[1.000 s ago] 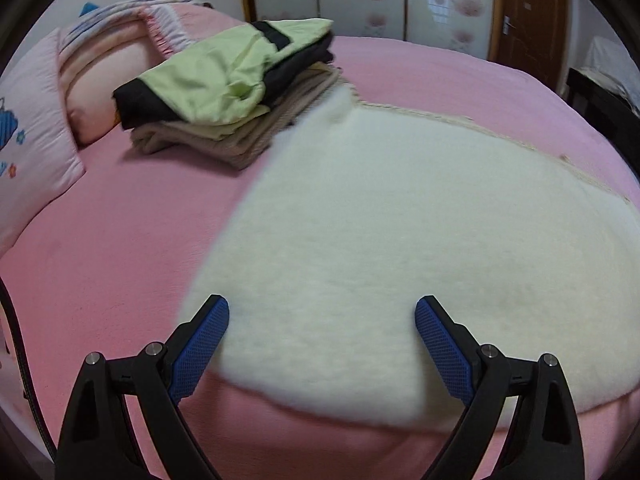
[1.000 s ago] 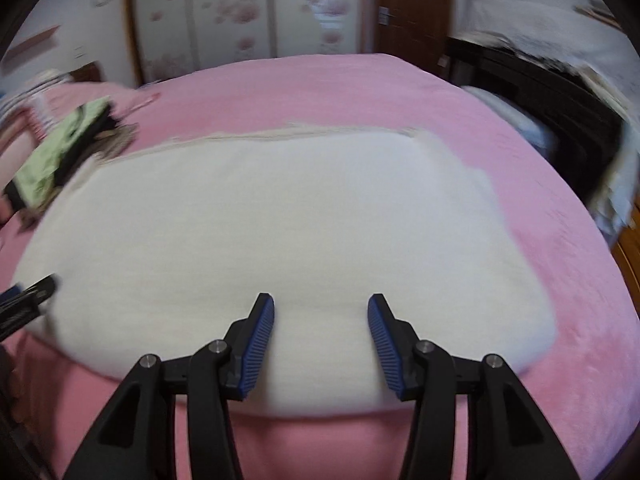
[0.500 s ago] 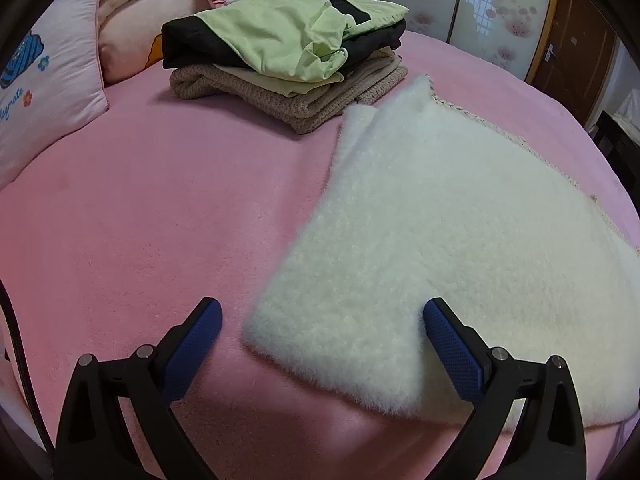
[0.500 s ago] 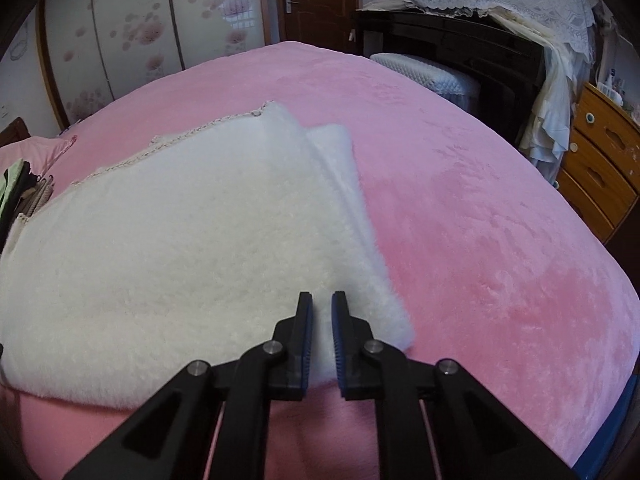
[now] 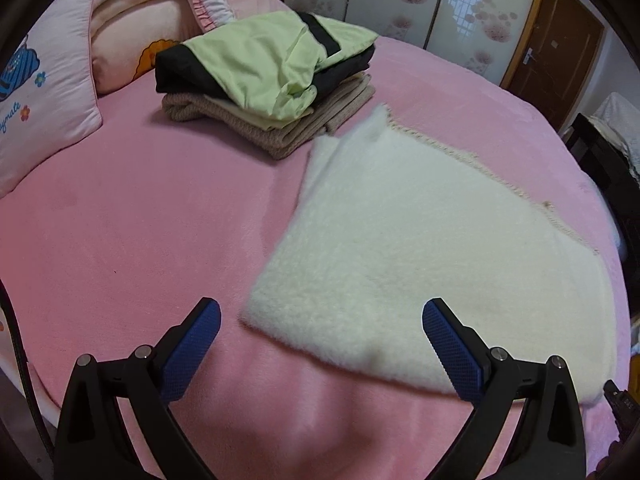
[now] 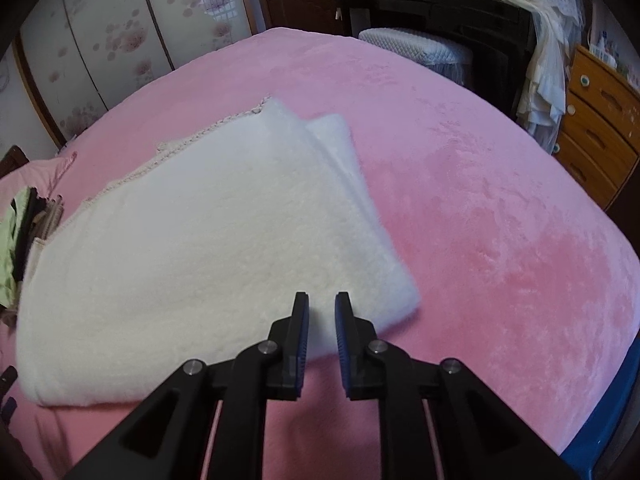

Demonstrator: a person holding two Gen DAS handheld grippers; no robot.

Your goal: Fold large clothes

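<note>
While the right gripper (image 6: 321,308) has just been closing, now near-shut w/ the white fleece garment (image 6: 192,248) edge seemingly pinched between the pads, the left gripper (image 5: 320,340) has opened a bit wider, empty, over its near-left corner. Garment lies folded on the pink bed (image 5: 140,240), beside the folded stack (image 5: 272,80); looks like the next fold is starting.

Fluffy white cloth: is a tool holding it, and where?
Left tool is wide open, holding nothing. Right tool, jaws just closing narrow, sits at the fluffy white cloth's near edge; whether it pinches cannot be told.
</note>
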